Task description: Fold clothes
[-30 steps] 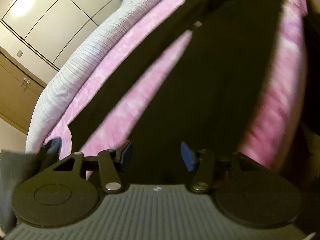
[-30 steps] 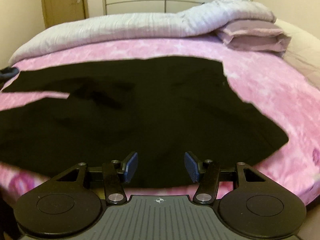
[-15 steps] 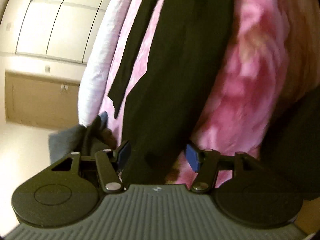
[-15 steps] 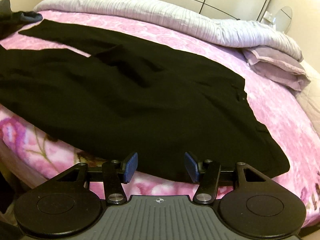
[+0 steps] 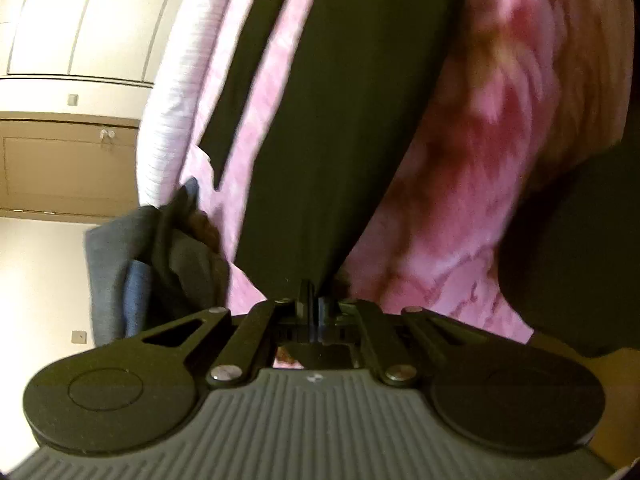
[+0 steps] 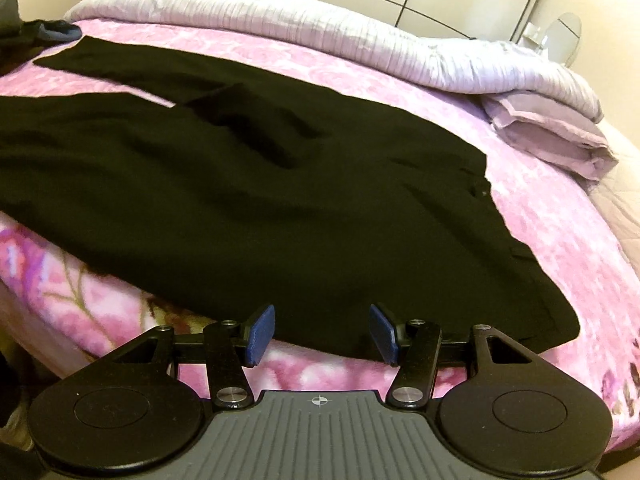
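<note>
Black trousers (image 6: 280,208) lie flat across the bed (image 6: 560,216), long axis sideways. Left gripper (image 5: 310,304) pinches the near leg hem; right gripper (image 6: 320,334) gapes empty at the near edge by the waist end.

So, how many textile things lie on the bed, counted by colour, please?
Black: 1, the trousers
Grey and blue: 1, the bundle of clothes at the bed's far corner; how many pieces is unclear
White: 1, the rolled duvet
Lilac: 1, the folded cover
Pink: 1, the floral bedspread
Total: 5
</note>
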The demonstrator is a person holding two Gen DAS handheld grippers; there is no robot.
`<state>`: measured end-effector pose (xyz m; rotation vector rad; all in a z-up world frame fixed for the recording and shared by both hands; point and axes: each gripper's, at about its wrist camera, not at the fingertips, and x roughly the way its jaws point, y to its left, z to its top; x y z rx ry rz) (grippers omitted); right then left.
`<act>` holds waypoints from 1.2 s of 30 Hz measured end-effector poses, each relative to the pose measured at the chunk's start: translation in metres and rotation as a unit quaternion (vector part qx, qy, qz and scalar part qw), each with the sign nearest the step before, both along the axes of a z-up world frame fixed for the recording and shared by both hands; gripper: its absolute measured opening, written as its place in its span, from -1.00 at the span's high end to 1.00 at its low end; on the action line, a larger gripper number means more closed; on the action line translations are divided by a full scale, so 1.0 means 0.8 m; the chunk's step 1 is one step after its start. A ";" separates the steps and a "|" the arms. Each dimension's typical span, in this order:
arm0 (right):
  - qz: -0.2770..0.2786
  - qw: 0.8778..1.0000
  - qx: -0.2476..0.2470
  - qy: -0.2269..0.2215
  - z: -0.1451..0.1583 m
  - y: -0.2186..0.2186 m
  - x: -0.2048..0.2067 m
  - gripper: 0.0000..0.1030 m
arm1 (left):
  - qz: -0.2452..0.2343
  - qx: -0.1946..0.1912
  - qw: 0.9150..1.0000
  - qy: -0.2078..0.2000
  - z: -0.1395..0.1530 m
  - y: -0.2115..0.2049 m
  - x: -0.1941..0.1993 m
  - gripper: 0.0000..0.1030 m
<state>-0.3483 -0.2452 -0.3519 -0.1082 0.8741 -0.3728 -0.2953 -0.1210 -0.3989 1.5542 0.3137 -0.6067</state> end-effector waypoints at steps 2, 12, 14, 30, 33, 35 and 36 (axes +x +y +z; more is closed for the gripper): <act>0.008 1.000 0.000 0.004 -0.001 0.002 -0.002 -0.08 | 0.011 0.012 1.000 0.001 -0.008 0.010 0.008 0.88; -0.098 0.992 0.032 -0.075 0.012 -0.041 -0.047 -0.08 | 0.098 -0.034 0.994 0.020 0.031 0.057 0.021 0.66; -0.114 0.988 0.036 -0.100 0.020 -0.056 -0.050 -0.08 | 0.117 -0.073 0.990 0.036 0.049 0.052 0.026 0.66; -0.111 0.987 0.061 -0.103 0.028 -0.109 0.020 -0.08 | 0.069 -0.149 0.978 0.130 0.060 -0.084 0.005 0.40; -0.043 0.991 0.085 -0.098 0.024 -0.093 0.076 -0.08 | 0.057 -0.145 0.979 0.133 0.052 -0.106 0.005 0.42; -0.027 0.991 0.090 -0.093 0.017 -0.094 0.113 -0.08 | 0.053 -0.146 0.978 0.136 0.048 -0.117 0.008 0.43; -0.018 0.992 0.092 -0.090 0.014 -0.094 0.132 -0.08 | 0.054 -0.147 0.978 0.139 0.047 -0.119 0.011 0.43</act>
